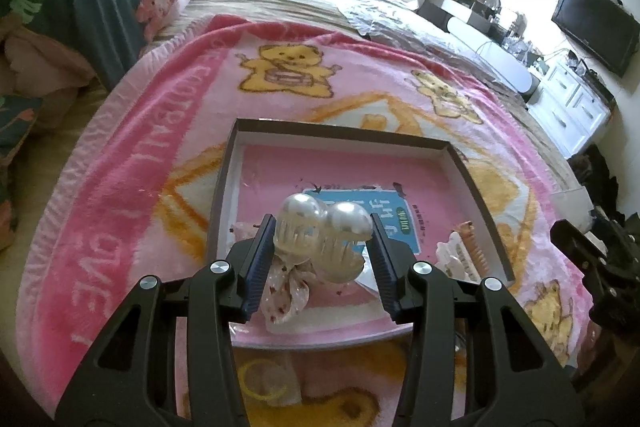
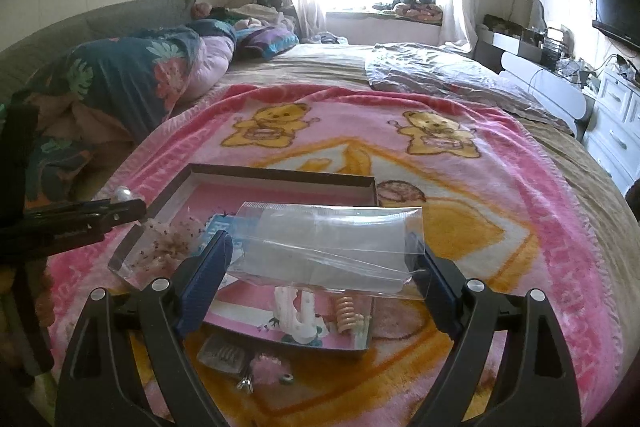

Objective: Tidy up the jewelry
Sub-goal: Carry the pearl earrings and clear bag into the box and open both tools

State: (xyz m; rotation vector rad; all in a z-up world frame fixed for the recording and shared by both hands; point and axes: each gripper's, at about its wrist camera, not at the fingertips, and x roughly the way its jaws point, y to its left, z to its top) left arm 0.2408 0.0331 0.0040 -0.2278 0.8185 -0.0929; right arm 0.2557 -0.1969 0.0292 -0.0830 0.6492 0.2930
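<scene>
My left gripper (image 1: 322,263) is shut on a clear claw hair clip with two pearl domes (image 1: 324,235), held over a shallow box with a pink lining (image 1: 340,135). A spotted fabric bow (image 1: 286,293) lies under the clip. In the right wrist view this gripper (image 2: 120,213) reaches in from the left with a pearl (image 2: 124,194) showing. My right gripper (image 2: 320,267) stands wide, shut on a clear plastic bag (image 2: 328,243) stretched between its pads above the box (image 2: 280,173). A white claw clip (image 2: 296,315) and a beige clip (image 2: 348,315) lie in the box.
The box rests on a pink bear blanket (image 2: 460,195) on a bed. In front of the box lie a clear comb clip (image 2: 222,353), a pink fluffy piece (image 2: 266,373) and a small ring (image 2: 286,379). A quilt (image 2: 132,79) is heaped at left; white drawers (image 2: 616,123) stand at right.
</scene>
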